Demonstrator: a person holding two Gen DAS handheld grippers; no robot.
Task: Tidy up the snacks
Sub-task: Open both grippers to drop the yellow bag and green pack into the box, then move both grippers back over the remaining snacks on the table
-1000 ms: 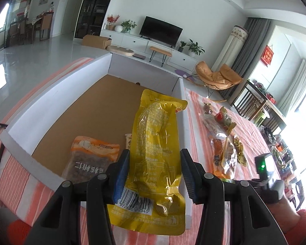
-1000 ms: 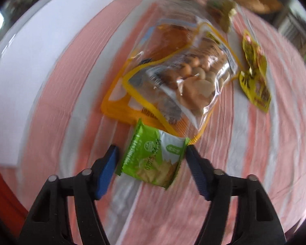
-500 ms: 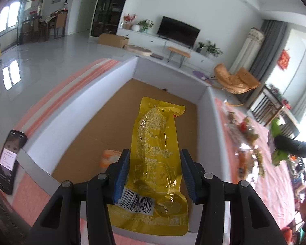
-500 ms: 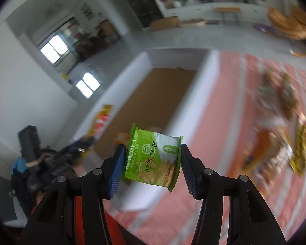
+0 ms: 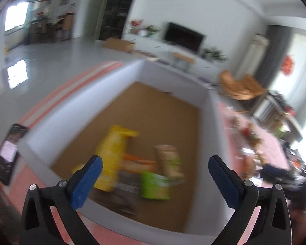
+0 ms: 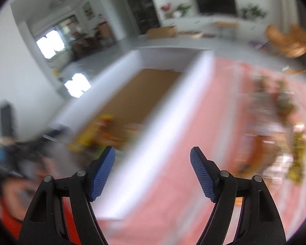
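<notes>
Inside the white box (image 5: 120,94), the yellow pouch (image 5: 112,159) and green packet (image 5: 155,185) lie at its near end; left gripper (image 5: 155,181) and right gripper (image 6: 152,173) hold nothing, jaws spread wide.

Table with pink-and-white striped cloth (image 6: 173,194). Directly on it: white-walled box (image 5: 75,110), cardboard floor, filling the middle of the left wrist view. Dark phone (image 5: 8,153) lies flat on the cloth at 9 o'clock of the box, just beside its outer wall. Loose snack packets (image 6: 275,126) in a blurred heap on the cloth at 3 o'clock of the box, apart from its wall; individual kinds not readable through motion blur.
</notes>
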